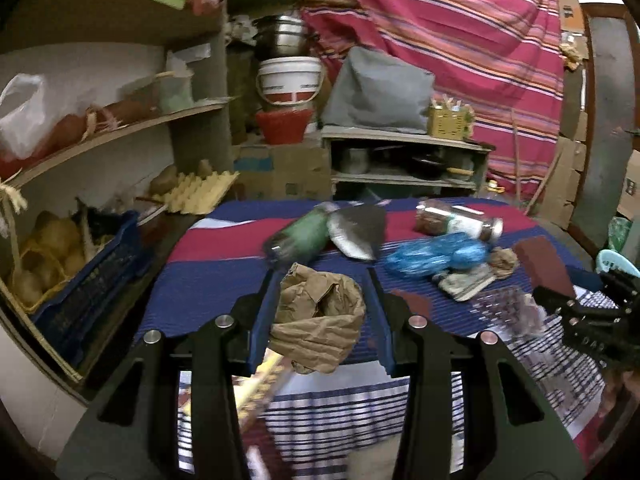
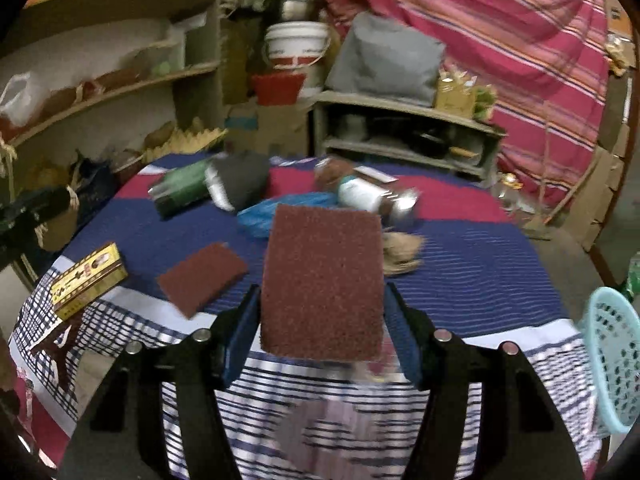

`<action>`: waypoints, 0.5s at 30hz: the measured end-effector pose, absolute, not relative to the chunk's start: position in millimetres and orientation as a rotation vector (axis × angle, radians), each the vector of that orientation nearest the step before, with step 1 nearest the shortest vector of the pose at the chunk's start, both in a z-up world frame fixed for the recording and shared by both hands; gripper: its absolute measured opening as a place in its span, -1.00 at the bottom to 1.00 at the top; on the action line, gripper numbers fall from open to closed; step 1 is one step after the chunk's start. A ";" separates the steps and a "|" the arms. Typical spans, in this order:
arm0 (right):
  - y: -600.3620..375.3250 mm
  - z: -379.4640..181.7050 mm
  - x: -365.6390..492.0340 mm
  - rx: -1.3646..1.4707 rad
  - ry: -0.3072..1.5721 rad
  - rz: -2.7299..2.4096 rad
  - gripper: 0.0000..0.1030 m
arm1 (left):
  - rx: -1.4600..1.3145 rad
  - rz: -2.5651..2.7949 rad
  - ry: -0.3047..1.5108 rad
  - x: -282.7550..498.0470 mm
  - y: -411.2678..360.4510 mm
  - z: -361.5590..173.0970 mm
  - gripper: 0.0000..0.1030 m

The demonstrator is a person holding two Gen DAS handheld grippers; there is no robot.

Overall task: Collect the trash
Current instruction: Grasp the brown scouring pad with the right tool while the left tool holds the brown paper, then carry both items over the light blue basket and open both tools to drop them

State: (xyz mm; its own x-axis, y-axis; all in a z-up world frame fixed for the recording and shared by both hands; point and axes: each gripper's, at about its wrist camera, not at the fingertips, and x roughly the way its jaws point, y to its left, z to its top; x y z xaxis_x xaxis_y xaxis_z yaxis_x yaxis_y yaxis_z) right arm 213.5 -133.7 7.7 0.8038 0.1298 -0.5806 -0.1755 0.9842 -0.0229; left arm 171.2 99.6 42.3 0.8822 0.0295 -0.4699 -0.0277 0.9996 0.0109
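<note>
My left gripper (image 1: 324,280) is shut on a crumpled brown paper bag (image 1: 320,316), held just above the striped cloth of the table (image 1: 216,264). My right gripper (image 2: 323,290) is shut on a flat maroon scouring pad (image 2: 324,280), lifted off the cloth with a pad pressing on each side. Loose on the table lie a green bottle (image 2: 182,190), a dark foil packet (image 2: 236,184), a blue plastic bag (image 2: 280,210), a jar (image 2: 372,196), a brown paper wad (image 2: 400,252), a second maroon pad (image 2: 202,278) and a yellow box (image 2: 88,280).
A light blue plastic basket (image 2: 616,360) stands off the table's right edge. Shelves with a blue crate (image 1: 92,292) of potatoes run along the left. Buckets, a low shelf and a striped hanging cloth (image 1: 460,40) fill the back.
</note>
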 end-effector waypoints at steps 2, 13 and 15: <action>-155.3 15.2 208.5 -0.066 0.601 0.139 0.17 | 0.005 0.005 0.483 172.0 81.4 45.4 -0.20; -267.0 36.5 179.7 -0.032 0.555 -0.014 0.17 | 0.033 -0.111 0.475 182.7 -14.7 47.0 -0.20; -283.5 36.9 176.1 -0.029 0.552 -0.036 0.17 | 0.037 -0.129 0.473 184.0 -29.4 48.3 -0.20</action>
